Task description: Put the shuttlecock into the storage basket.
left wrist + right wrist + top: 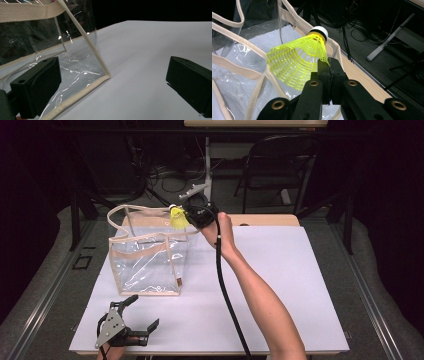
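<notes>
Jaws, left gripper (142, 315): spread wide apart, nothing between them; in the left gripper view one black jaw sits at each side with bare mat in the gap.
Left gripper, place: low at the near left edge of the mat (280, 285), just in front of the bag (150, 257) and apart from it (a grey plate rides on its top).
Bag: clear plastic with beige trim and beige strap handles, standing upright on the left part of the white mat, mouth open upward.
Bag corner (107, 74): seen in the left gripper view resting on the mat, its bottom edge running down toward the left jaw.
Shuttlecock (177, 217): yellow mesh skirt, white cap with a dark band; held in the air over the bag's far right rim.
Shuttlecock, close up (299, 61): lying tilted, cap pointing up and away, skirt flaring down to the left above the bag's open mouth (242, 82).
Jaws, right gripper (189, 219): closed together, pinching the skirt's edge near the cap.
Right gripper (328, 72), place: raised above the bag's far right corner, arm reaching in from the near right, cable trailing back along the forearm.
Beyond the table: dark floor, cables, a chair (280, 165).
</notes>
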Motion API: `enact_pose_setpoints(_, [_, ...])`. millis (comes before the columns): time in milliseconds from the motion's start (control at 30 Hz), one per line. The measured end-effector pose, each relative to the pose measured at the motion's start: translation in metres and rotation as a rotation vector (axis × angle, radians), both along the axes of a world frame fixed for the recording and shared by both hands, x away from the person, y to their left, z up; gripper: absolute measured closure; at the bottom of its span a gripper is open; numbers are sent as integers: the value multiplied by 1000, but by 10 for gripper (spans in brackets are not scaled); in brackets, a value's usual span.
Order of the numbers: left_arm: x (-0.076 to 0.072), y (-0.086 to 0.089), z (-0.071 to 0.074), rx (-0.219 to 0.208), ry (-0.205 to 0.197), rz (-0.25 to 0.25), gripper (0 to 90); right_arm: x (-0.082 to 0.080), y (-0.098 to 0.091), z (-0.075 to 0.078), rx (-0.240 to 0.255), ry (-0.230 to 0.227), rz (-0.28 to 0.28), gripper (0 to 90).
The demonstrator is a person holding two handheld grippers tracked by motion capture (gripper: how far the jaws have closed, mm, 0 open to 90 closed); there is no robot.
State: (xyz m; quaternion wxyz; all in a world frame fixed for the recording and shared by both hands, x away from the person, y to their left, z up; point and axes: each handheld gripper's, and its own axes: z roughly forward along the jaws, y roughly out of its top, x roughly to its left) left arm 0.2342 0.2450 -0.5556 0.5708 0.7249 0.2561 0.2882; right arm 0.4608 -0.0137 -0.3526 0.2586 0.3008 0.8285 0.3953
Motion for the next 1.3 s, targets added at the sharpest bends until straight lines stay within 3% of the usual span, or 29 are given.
enact_pose_setpoints(800, [-1, 1, 0, -3, -1, 1, 0, 6, 9, -14, -48, 8, -23, 892])
enact_pose_setpoints(1300, [-1, 1, 0, -1, -3, 1, 0, 9, 14, -24, -82, 41, -24, 884])
